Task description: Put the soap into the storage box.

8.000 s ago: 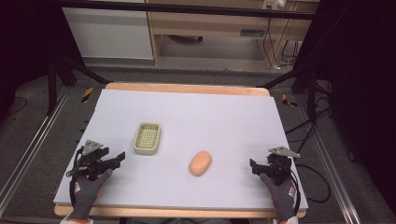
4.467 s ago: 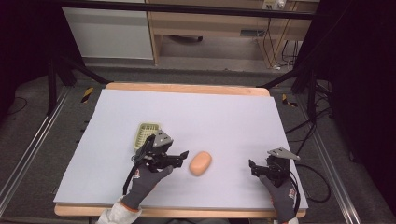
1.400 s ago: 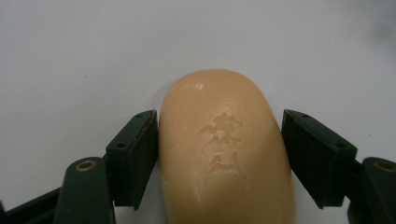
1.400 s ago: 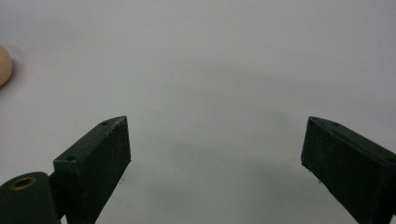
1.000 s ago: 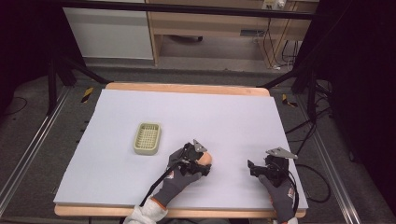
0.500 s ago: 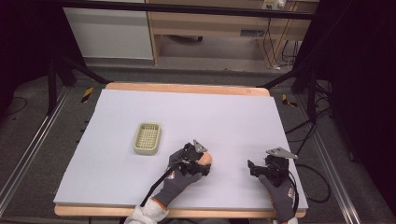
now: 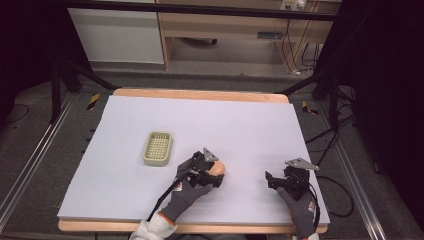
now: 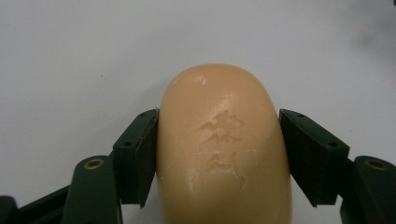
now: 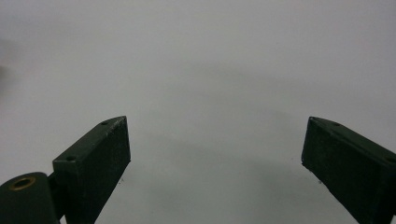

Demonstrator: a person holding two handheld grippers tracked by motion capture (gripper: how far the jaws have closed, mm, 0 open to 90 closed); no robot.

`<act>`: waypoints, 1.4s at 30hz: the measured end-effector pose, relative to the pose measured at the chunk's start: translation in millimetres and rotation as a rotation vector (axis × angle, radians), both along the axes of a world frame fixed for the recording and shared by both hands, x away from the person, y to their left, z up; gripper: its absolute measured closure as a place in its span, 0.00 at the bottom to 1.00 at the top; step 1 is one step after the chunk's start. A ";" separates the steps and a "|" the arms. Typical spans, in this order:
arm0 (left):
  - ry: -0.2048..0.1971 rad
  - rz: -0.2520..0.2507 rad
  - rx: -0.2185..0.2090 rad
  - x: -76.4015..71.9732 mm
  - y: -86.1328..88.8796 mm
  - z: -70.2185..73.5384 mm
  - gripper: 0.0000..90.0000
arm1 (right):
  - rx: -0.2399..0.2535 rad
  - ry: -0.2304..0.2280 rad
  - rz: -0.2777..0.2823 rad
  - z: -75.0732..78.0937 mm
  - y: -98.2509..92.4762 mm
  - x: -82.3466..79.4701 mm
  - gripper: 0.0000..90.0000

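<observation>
- High view looks forward and down over the whole counter (image 7: pixel 250 125).
- Left gripper view sits close on the soap bar (image 8: pixel 224 149), which the high view shares.
- Right gripper view faces bare counter up close.

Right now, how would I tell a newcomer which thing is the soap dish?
Start at the pale table top and look to its left half. The soap dish is the small pale green tray with a gridded floor, lying apart from the left claw. Unlike the smooth tan soap bar in that claw, it is rectangular, rimmed and empty.
</observation>
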State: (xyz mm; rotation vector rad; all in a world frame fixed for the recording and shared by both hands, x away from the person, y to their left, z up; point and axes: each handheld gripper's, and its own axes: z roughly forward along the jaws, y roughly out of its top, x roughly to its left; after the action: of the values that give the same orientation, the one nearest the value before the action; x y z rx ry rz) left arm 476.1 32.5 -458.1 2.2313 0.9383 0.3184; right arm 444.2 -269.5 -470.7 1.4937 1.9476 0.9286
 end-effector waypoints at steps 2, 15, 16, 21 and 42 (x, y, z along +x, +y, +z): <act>-0.002 -0.001 -0.005 -1.4 1.5 3.0 0.35 | 0.000 0.000 0.000 0.0 0.0 0.0 0.09; -0.021 -0.006 -0.017 -7.3 14.7 16.7 0.35 | 0.002 -0.003 -0.004 0.5 -0.2 -0.3 0.09; -0.022 -0.006 -0.019 -7.4 15.7 17.6 0.35 | 0.004 -0.002 -0.006 0.4 0.0 -0.4 0.09; -0.027 0.001 -0.026 -8.1 21.2 21.7 0.35 | 0.002 -0.002 -0.004 0.4 -0.1 -0.3 0.09; -0.051 0.022 -0.046 -11.7 47.7 34.0 0.35 | 0.000 -0.002 -0.006 0.4 0.0 -0.4 0.09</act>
State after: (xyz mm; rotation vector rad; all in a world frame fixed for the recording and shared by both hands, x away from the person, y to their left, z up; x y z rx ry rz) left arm 464.4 80.2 -424.1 2.1621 0.9343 0.3583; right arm 443.8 -269.6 -470.3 1.4968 1.9408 0.9278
